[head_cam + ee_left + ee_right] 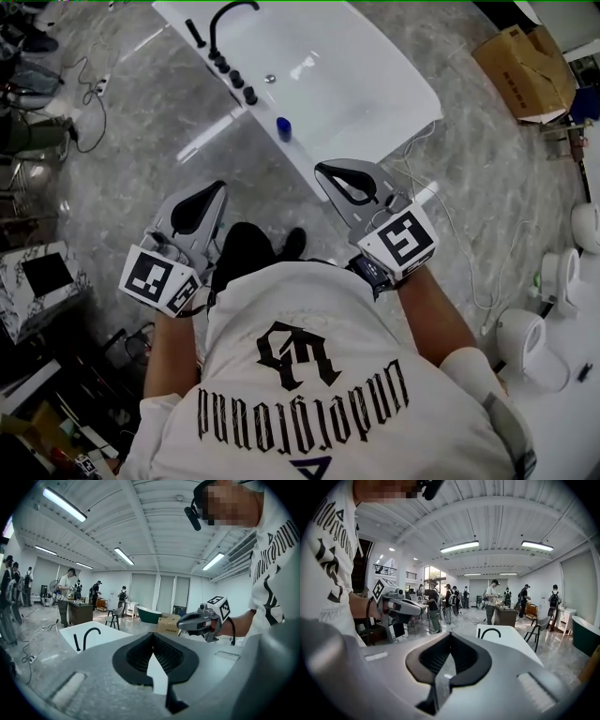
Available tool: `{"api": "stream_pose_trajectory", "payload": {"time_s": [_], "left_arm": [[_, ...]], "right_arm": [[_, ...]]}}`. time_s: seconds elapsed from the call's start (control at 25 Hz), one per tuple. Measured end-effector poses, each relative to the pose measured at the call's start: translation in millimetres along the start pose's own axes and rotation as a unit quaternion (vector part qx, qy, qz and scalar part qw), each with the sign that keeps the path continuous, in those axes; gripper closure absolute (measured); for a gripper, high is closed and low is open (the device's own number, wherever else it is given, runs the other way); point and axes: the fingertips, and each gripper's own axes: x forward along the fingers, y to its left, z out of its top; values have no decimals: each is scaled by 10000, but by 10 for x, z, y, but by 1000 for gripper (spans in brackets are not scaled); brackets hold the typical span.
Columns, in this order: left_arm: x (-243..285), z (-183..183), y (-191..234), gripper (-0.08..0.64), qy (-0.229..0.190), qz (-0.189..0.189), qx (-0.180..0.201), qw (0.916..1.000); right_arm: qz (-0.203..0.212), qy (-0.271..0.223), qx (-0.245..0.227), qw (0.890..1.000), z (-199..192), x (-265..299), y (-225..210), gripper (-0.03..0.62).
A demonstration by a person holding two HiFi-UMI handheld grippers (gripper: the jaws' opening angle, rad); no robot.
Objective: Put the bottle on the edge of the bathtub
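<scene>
Blue bottle (283, 128): on near rim of white bathtub (370, 98), just beside black taps (236, 79). Left gripper (216, 190), right gripper (325, 171): jaws together, empty, near person's chest, well apart from rim; grey floor (141, 159) open between

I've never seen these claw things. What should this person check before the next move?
1. Blue bottle on the bathtub edge: ok, it stands near the black tap knobs.
2. Left claw empty: ok, shut on nothing.
3. Right claw empty: ok, shut on nothing.
4. Claws clear of the bottle: ok, both well back from it.
5. Bottle steady on the edge: cannot tell, too small.
</scene>
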Motion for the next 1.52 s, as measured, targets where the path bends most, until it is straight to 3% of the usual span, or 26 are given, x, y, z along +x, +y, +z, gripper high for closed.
{"api": "stream_pose_trajectory", "payload": {"time_s": [0.28,0.64,1.04,1.32,1.52], "left_arm": [[-170,-19,-5,552,-37,-8,45,10000],[-670,-170,-93,552,-34,-283,61,9996],[-1838,-457,-567,552,-140,-901,293,9954],[-2867,-714,-909,552,-239,-1208,397,9916],[-3330,-782,-1068,552,-296,-1344,427,9896]], "right_arm": [[17,49,-69,10000,-23,52,138,591],[-98,-101,-51,9999,140,140,760,591],[-674,-101,-127,9976,126,-107,2008,591],[-949,-132,-148,9953,161,-236,3175,591],[-1122,-86,-146,9935,140,-392,3729,592]]}}
